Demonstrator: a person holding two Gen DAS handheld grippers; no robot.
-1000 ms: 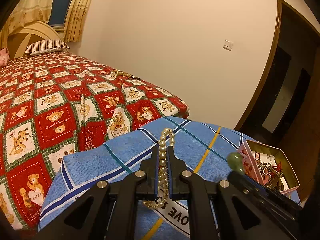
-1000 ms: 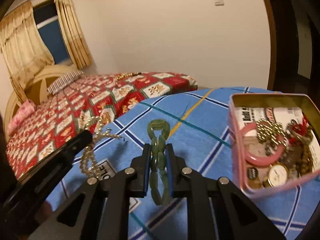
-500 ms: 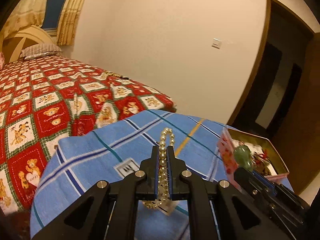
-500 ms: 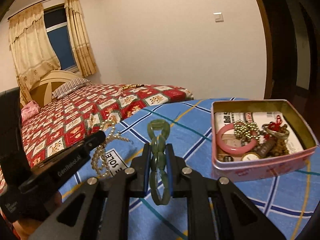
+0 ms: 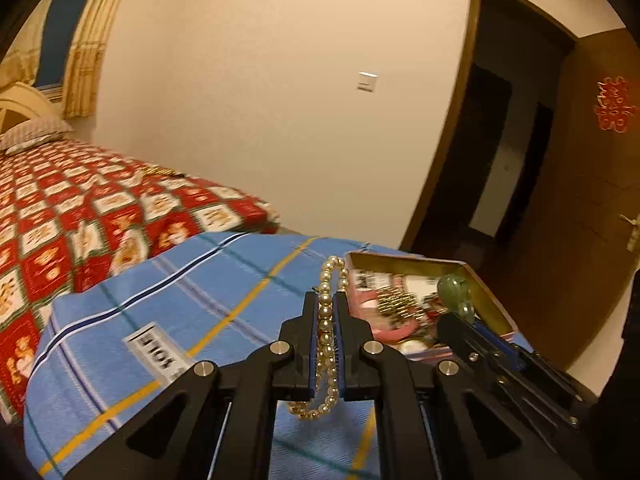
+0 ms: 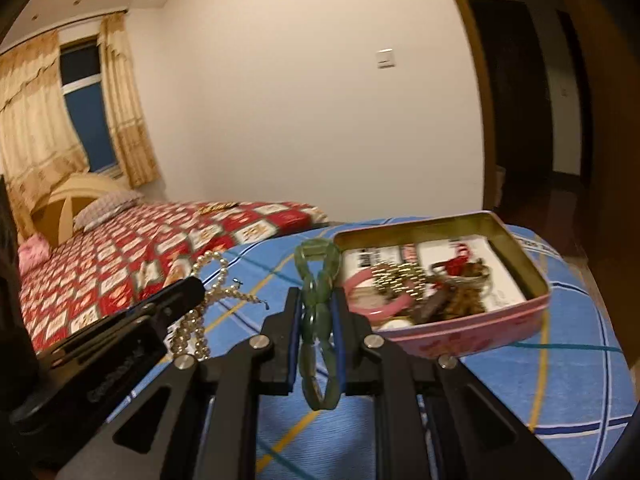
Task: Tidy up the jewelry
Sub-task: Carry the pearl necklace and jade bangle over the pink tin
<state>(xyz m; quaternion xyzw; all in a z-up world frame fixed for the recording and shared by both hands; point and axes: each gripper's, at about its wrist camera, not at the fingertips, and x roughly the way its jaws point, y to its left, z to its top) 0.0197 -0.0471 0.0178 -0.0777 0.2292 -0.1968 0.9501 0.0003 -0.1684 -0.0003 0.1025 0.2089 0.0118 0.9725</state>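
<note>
Jewelry is on its way to the tin, as we read it: both pieces are lifted clear of the blue plaid cloth [image 5: 168,304] and neither has been let go. Our left gripper [image 5: 326,300] has its jaws pressed together on a pearl bracelet [image 5: 327,320], whose loop pokes out ahead of the fingertips while the rest droops behind them. Our right gripper [image 6: 318,300] pinches a green jade bracelet [image 6: 316,280] the same way, upright between the blue pads.

Ahead and to the right sits the pink tin [image 6: 472,332], open, resting on the cloth. We judge that the next move calls for bringing each piece above the tin's opening, lowering it past the rim, and only then spreading the jaws (one hand at a time would keep the two grippers from crowding each other).

Inside the tin we can make out a pink bangle [image 6: 360,288], a heap of gold beads [image 6: 396,276], something red [image 6: 460,260], dark brownish pieces we cannot identify, and a printed card [image 6: 472,252] lining the bottom. Room remains toward the far wall of the tin.
</note>
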